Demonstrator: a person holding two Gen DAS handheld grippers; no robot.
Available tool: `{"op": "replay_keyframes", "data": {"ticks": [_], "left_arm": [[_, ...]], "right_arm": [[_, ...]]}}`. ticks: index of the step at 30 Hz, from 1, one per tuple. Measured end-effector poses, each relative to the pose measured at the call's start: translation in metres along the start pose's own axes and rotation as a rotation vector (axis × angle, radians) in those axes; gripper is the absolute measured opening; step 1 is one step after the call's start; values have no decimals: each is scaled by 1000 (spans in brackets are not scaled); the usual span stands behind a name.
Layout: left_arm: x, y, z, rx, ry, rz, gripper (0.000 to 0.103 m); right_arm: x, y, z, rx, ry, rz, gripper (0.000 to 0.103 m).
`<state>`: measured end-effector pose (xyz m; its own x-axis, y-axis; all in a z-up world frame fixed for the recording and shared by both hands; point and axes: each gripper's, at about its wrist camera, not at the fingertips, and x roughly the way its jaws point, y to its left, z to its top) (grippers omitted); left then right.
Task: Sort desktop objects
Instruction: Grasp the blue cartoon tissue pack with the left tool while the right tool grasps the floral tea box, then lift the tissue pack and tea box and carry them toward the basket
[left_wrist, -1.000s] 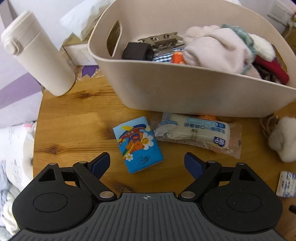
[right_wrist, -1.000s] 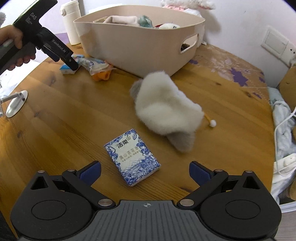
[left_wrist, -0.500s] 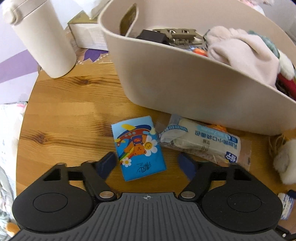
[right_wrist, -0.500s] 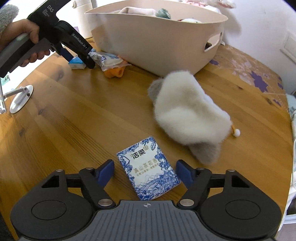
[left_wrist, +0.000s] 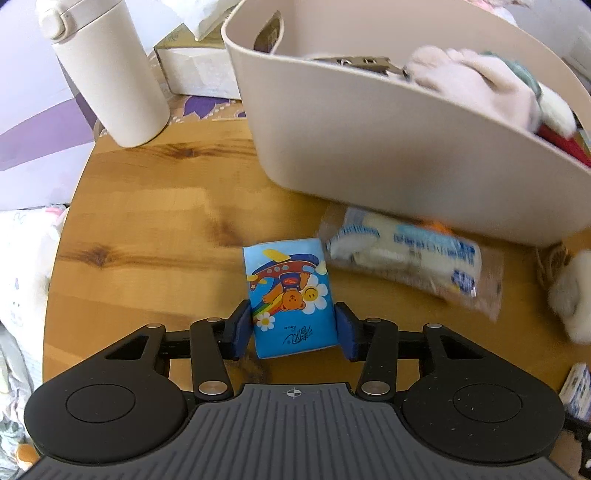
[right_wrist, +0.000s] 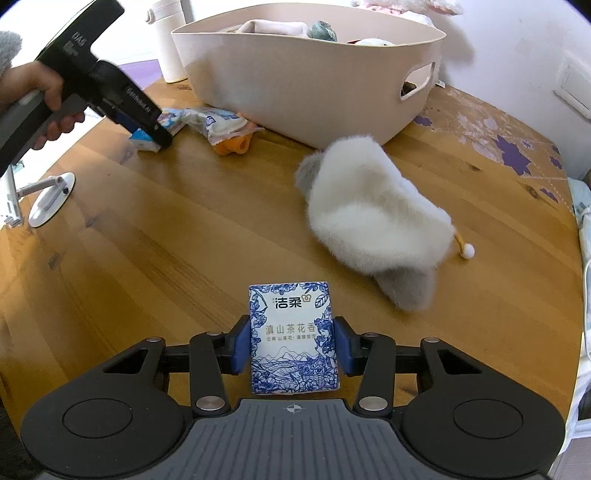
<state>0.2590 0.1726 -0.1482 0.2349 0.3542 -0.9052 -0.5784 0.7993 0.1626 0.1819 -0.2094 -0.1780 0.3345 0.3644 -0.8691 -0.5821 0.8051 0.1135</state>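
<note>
Both tongs closed on tissue packs beside the basket.

Left wrist view: the left tongs (left_wrist: 293, 328) gripped the cartoon tissue pack (left_wrist: 291, 301) across its short sides, long axis pointing ahead toward the basket (left_wrist: 369, 147); the wrapped packet (left_wrist: 410, 258) was blurred.
Right wrist view: the right tongs (right_wrist: 291, 345) likewise clamped the blue-patterned tissue pack (right_wrist: 293, 338) on the counter (right_wrist: 166, 229); the basket lay well ahead, past the plush toy (right_wrist: 373, 210).

Cartoon-bear blue pack (left_wrist: 291, 299), beige basket (left_wrist: 369, 147)

Glossy wooden table (right_wrist: 184, 221); matt plastic basket (right_wrist: 295, 85); fluffy plush toy (right_wrist: 369, 206).
</note>
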Motion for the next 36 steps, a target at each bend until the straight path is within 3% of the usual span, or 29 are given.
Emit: {"op": "replay_keyframes", "data": {"ticks": [12,20,36], "left_arm": [[-31,-12,-46,97,-35,-9,46],[-63,-23,-61,198,-133,-6,46],[-113,-36,-56,217,-257,-85,46]], "right_arm": [[-24,0,-7,-3,-45,9,43],[-46,-1,-3,-12,-93,1,43],[-99,-10,19,-12,-236,-37,44]]}}
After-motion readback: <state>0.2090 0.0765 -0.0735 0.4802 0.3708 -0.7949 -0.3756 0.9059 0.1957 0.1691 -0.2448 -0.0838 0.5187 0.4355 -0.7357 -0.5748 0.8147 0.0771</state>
